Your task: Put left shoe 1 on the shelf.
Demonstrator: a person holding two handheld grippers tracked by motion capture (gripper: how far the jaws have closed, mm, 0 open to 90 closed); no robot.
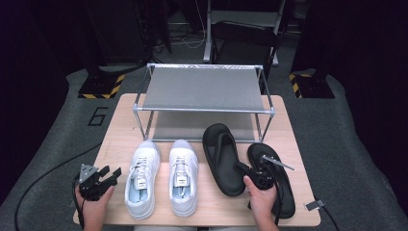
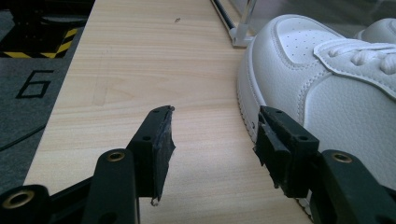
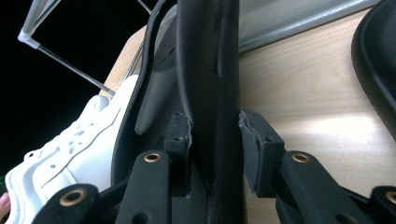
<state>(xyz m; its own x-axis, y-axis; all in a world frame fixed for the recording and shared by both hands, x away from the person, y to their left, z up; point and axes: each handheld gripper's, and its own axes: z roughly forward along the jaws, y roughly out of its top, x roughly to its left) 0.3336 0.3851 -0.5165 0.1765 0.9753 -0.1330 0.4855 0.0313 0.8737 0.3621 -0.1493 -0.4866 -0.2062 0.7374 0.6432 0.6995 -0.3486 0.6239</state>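
Two black sandals lie on the wooden table [image 1: 121, 129] in front of a shoe rack. My right gripper [image 1: 240, 168] is shut on the right edge of the left sandal [image 1: 220, 156], near its heel. In the right gripper view the jaws [image 3: 215, 135] press on both sides of that sandal's thick sole edge [image 3: 205, 70]. The second sandal [image 1: 279, 190] lies partly under my right hand. My left gripper [image 1: 111, 174] rests open at the table's left front, beside the left white sneaker [image 1: 142, 178]. Nothing is between its jaws [image 2: 212, 135], and the sneaker's toe [image 2: 327, 84] is just to their right.
A second white sneaker [image 1: 184, 175] stands next to the first. The two-tier metal rack [image 1: 204, 89] with grey shelves stands at the back of the table. Bare wood lies left of the sneakers [image 2: 140, 60]. Dark floor and equipment stands surround the table.
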